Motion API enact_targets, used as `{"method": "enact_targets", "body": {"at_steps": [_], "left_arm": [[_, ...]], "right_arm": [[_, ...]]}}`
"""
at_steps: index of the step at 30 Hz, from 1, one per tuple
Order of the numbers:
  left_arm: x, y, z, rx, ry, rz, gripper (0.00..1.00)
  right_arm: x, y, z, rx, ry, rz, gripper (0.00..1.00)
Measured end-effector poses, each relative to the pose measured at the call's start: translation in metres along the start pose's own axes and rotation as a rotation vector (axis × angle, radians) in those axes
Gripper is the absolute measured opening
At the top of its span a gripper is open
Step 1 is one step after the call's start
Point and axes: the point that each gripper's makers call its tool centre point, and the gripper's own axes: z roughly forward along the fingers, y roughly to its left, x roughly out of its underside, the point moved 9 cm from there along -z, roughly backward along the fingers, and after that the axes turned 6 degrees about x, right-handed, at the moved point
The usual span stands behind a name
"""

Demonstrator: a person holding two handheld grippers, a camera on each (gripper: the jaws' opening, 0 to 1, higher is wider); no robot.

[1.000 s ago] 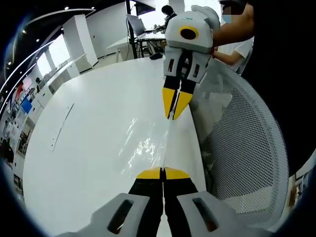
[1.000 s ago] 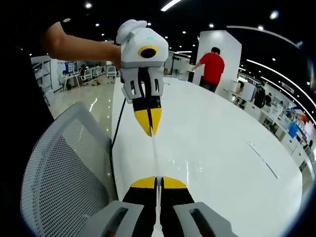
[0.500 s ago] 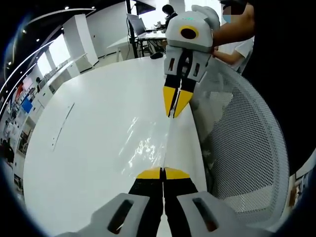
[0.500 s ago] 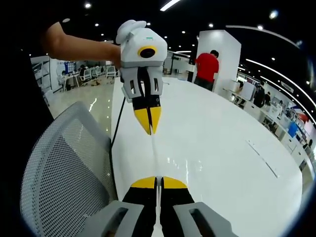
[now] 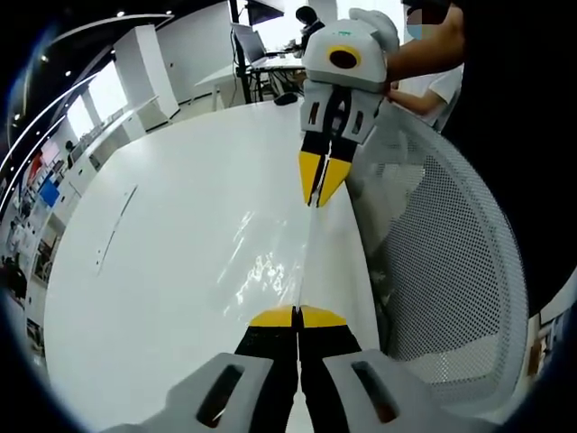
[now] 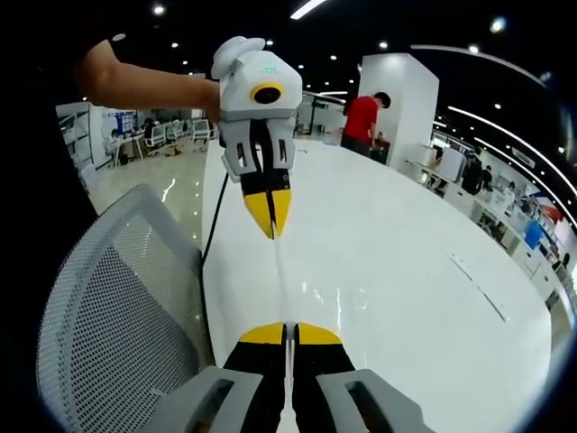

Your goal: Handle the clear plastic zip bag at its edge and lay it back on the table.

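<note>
Across the left gripper view, a white table (image 5: 162, 271) is seen at the left, with a thin dark line (image 5: 115, 227) marked on its top. Right of that, the clear bag (image 5: 275, 266) is held stretched by one edge between the two grippers, its film catching bright glints above the tabletop; whether its lower part touches the table cannot be told. At the bottom, the left gripper (image 5: 296, 317) is closed on the near end of the bag's edge, its yellow tips pressed together. At the top, the right gripper (image 5: 317, 185) is closed on the far end of the same edge, and the person's arm (image 5: 424, 50) is seen behind it. Farther right, a white mesh chair back (image 5: 451, 271) is seen beside the table. In the right gripper view, the chair back (image 6: 117, 316) is seen at the left. Next, the left gripper (image 6: 269, 216) is seen at the top, pinched on the bag's edge (image 6: 284, 284), which runs as a thin line down to the right gripper (image 6: 288, 334), closed on it at the bottom. To the right, the table (image 6: 406, 307) spreads out, and a person in a red shirt (image 6: 363, 117) stands beyond it.
</note>
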Motion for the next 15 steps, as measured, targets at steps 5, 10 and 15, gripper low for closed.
{"method": "enact_targets", "body": {"at_steps": [5, 10, 15], "left_arm": [[0.0018, 0.0012, -0.0011, -0.002, -0.001, -0.002, 0.0], [0.0002, 0.0022, -0.0008, -0.002, 0.0, 0.003, 0.0], [-0.0008, 0.0027, -0.002, -0.008, -0.001, 0.007, 0.0]], "right_arm": [[0.001, -0.0008, -0.0011, 0.004, 0.002, 0.003, 0.0], [0.0014, -0.0017, -0.003, 0.012, 0.002, 0.006, 0.0], [0.0012, -0.0028, -0.0043, 0.018, -0.003, 0.013, 0.0]]}}
